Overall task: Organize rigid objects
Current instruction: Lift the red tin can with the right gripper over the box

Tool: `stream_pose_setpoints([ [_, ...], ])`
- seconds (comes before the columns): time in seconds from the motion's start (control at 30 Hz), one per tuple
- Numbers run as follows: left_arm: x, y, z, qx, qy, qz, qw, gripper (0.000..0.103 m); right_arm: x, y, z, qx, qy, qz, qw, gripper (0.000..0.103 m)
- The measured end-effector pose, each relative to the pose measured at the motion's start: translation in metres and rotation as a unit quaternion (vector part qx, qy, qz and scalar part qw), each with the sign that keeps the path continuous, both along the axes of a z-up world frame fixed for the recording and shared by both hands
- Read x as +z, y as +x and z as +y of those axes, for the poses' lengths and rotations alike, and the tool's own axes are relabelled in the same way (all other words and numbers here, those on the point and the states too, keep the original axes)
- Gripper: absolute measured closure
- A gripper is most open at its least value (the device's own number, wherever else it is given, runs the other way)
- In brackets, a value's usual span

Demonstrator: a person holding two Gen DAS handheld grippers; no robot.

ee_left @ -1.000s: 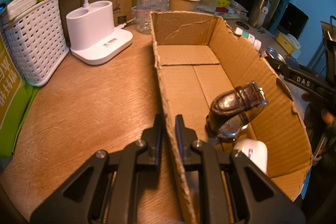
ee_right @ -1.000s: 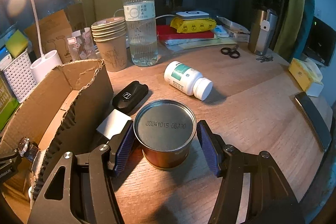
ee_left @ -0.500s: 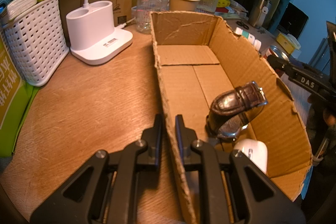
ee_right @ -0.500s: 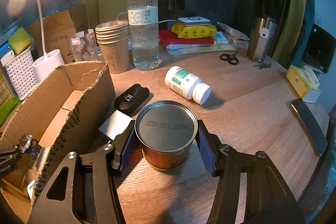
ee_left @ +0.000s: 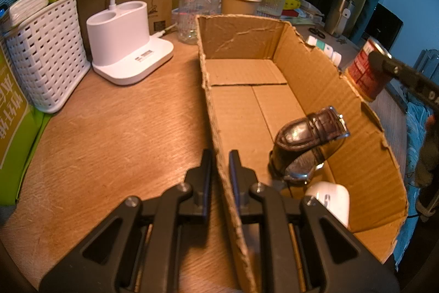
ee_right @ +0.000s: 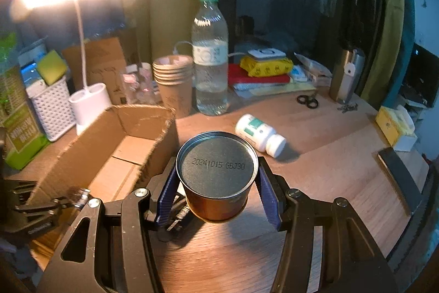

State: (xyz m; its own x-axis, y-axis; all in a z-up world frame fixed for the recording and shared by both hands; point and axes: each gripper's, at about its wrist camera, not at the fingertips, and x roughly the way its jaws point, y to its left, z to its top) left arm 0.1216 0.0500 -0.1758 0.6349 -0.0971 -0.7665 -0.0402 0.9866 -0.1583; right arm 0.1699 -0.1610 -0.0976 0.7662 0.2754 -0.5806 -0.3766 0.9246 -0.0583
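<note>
Right claw (ee_right: pixel 216 180) pinching the round metal tin w/ the stamped lid and red label (ee_right: pixel 216 169), blue pads pressed on both sides, tin clear of the wooden surface (ee_right: pixel 329 183) and hanging just beside the right wall of the open brown cardboard box (ee_left: pixel 247 73). Left claw (ee_left: pixel 219 172) pressed together on the box's left wall, one finger outside, one inside, pinning the box in place.

Inside the box, near end: a dark brown leather-strap watch (ee_left: pixel 307 139) curled up, and a white rounded plastic item (ee_left: pixel 329 199) below it; can't tell what it is. Far end of the box floor is bare.

Still out on the surface: a white pill bottle w/ green label (ee_right: pixel 259 135) lying on its side.

Risks from here, as a judgement: the tin is smooth and likely heavy, gripped only at the sides, so a tilt could let it slip thru the pads. The box wall is ragged and floppy; catching the tin's bottom edge on it could fold the wall or tip the tin. Set down at the near end, it would land on the watch, prob. scratching it. Far end looks the safer spot.
</note>
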Motion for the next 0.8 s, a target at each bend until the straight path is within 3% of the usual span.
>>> stream_pose_setpoints([
  [0.8,0.000,0.000,0.000,0.000,0.000,0.000,1.0000,0.089,0.033,-0.033,0.065,0.105,0.013,-0.038,0.994,0.046],
])
